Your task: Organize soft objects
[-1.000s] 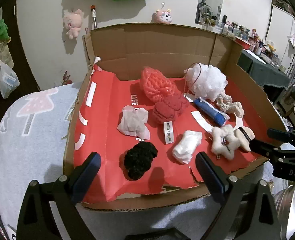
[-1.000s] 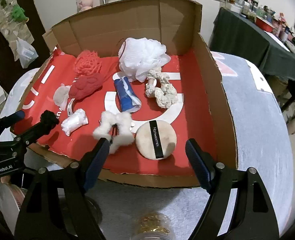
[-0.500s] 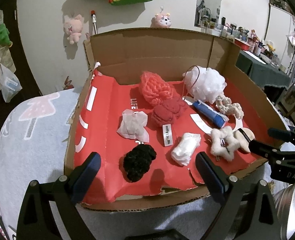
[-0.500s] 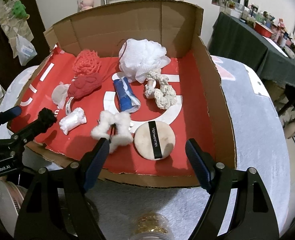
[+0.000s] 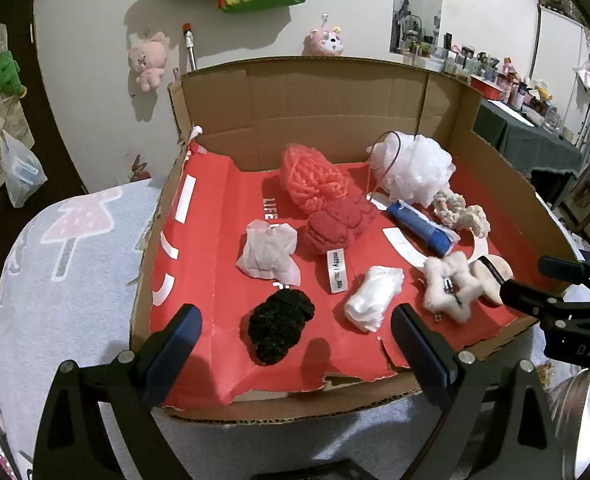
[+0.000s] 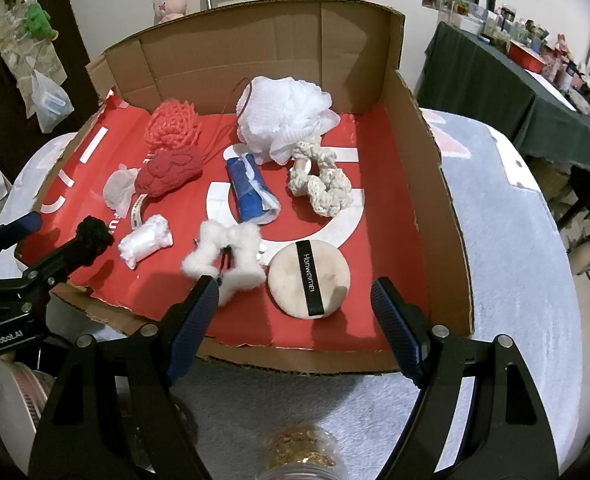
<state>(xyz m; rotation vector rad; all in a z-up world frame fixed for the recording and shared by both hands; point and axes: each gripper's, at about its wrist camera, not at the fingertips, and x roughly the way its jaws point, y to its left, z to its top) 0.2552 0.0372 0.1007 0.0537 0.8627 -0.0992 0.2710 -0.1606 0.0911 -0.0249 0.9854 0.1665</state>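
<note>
A cardboard box point(image 5: 335, 108) lined with red paper holds several soft objects. A black yarn ball point(image 5: 281, 326) lies at its front, just ahead of my open, empty left gripper point(image 5: 295, 344). A white wad point(image 5: 373, 298), a fluffy white star point(image 5: 449, 286), a red knit piece point(image 5: 337, 226), a coral net sponge point(image 5: 313, 178), a white mesh pouf point(image 5: 415, 164) and a blue roll point(image 5: 421, 228) lie behind. My right gripper point(image 6: 295, 320) is open and empty over the front edge, near a round powder puff point(image 6: 309, 278) and the star point(image 6: 227, 254).
The box stands on a pale grey fleece cover point(image 6: 515, 280). A rope knot toy point(image 6: 323, 186) and a crumpled tissue point(image 5: 267, 252) also lie inside. A metal bowl point(image 5: 587, 412) and a jar lid point(image 6: 299, 456) sit at the near edge. A dark cluttered table point(image 6: 515, 92) stands at the right.
Both grippers have drawn back and up slightly, so the box sits a little lower and further in view. Both stay open; nothing in the box has moved.
</note>
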